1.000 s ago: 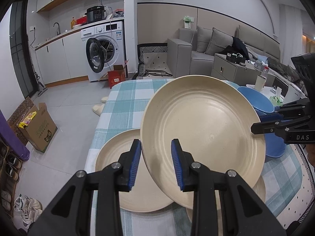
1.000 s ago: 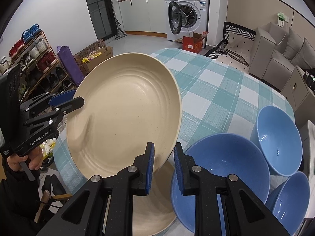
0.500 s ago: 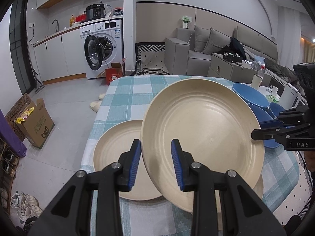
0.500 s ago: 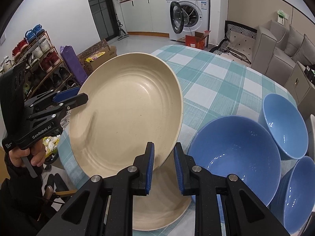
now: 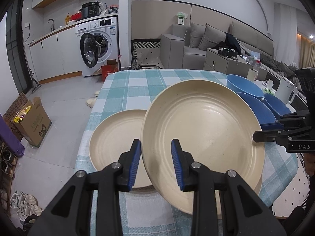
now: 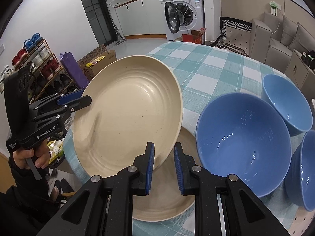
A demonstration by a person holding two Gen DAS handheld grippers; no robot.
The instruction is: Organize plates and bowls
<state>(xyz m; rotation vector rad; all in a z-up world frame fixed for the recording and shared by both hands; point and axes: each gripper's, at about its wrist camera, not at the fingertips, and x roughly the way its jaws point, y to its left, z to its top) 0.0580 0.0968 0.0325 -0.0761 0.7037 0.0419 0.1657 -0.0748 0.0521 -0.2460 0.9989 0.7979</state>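
Both grippers clamp opposite rims of one tilted, round cream plate, held above the checked tablecloth.

Left gripper grips its near-left rim, right gripper its right rim; uneven lowering could knock the flat cream plate beneath or the near blue bowl.

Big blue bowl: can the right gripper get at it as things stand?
Probably not yet. The right gripper is shut on the raised plate's rim, as is the left gripper. The big blue bowl sits uncovered beside it.
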